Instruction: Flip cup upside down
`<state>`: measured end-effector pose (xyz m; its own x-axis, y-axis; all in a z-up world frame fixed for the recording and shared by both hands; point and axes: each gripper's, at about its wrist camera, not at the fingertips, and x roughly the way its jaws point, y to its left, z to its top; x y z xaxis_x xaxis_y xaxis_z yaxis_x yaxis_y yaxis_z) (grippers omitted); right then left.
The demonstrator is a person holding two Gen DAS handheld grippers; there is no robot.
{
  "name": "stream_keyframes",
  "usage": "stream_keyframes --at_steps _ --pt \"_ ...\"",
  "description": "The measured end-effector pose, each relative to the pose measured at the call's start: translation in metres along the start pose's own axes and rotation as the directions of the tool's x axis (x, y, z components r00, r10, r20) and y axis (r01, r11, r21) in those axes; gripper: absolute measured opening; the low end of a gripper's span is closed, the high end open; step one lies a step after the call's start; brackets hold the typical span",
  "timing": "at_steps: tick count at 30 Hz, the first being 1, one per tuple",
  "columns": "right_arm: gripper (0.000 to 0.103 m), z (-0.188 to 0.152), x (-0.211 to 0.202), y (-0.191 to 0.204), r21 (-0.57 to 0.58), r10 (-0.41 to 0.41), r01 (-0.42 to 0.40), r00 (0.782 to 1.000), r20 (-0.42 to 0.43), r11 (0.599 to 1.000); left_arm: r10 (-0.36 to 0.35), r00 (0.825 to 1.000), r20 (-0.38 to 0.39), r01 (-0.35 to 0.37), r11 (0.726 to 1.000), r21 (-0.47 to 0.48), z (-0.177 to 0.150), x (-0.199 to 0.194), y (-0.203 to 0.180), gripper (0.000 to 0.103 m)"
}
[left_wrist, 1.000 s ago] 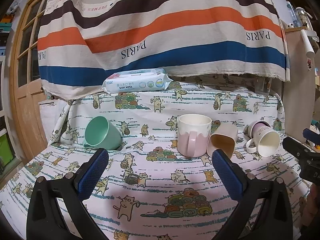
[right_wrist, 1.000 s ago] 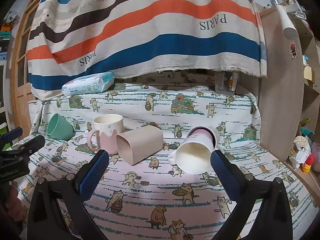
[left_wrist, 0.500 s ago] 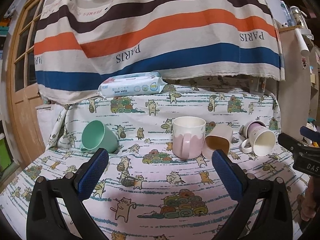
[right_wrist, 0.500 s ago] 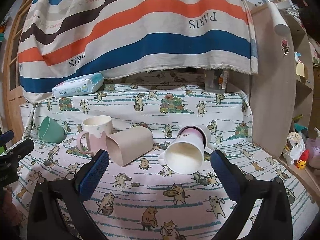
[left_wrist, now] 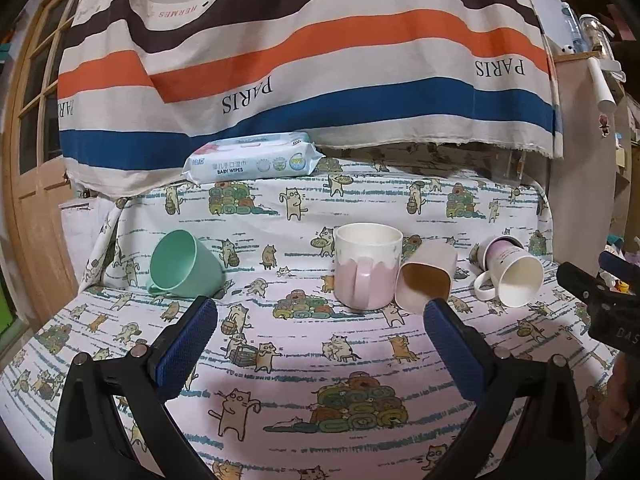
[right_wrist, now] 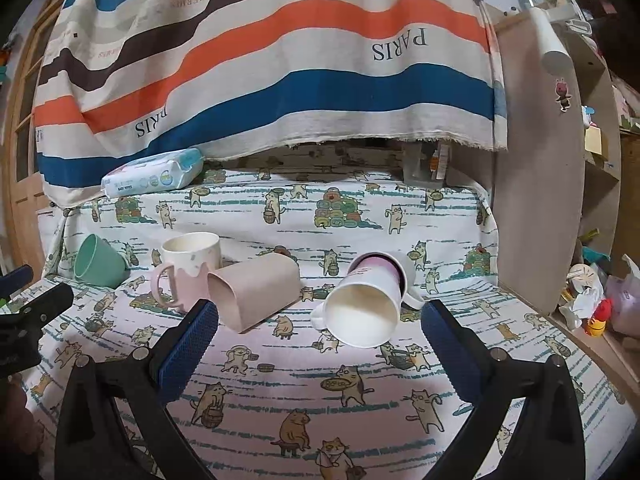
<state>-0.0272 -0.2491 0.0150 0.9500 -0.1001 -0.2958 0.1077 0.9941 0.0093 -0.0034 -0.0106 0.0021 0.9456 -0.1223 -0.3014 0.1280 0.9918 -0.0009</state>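
Note:
Several cups sit on the cat-print cloth. A pink and white mug (left_wrist: 367, 266) (right_wrist: 188, 272) stands upright. A beige square cup (left_wrist: 426, 276) (right_wrist: 254, 292) lies on its side beside it. A white and purple mug (left_wrist: 512, 270) (right_wrist: 370, 304) lies on its side with its mouth toward the front. A green cup (left_wrist: 184, 264) (right_wrist: 98, 262) lies tilted at the left. My left gripper (left_wrist: 318, 328) is open and empty, in front of the pink mug. My right gripper (right_wrist: 318, 330) is open and empty, in front of the white and purple mug.
A pack of baby wipes (left_wrist: 252, 160) (right_wrist: 154, 174) lies at the back under a striped hanging cloth (left_wrist: 304, 60). A wooden door (left_wrist: 28, 168) stands at the left, a wooden panel (right_wrist: 532, 184) and cluttered shelves at the right.
Both grippers have pulled back and risen a little, so the cups look slightly smaller and lower. No cup has moved. Both grippers stay open.

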Motion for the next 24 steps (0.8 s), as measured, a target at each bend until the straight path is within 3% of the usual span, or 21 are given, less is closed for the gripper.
stream_keyframes --at_steps 19,24 --pt "0.102 0.0 0.005 -0.005 0.025 0.01 -0.01 1.0 -0.021 1.0 0.001 1.0 0.0 -0.001 1.0 0.0 -0.001 0.0 0.001 0.103" --pt "0.102 0.032 0.025 -0.012 0.131 0.111 -0.091 0.983 -0.149 0.987 0.007 1.0 -0.003 -0.007 1.0 0.0 -0.001 0.001 0.001 0.103"
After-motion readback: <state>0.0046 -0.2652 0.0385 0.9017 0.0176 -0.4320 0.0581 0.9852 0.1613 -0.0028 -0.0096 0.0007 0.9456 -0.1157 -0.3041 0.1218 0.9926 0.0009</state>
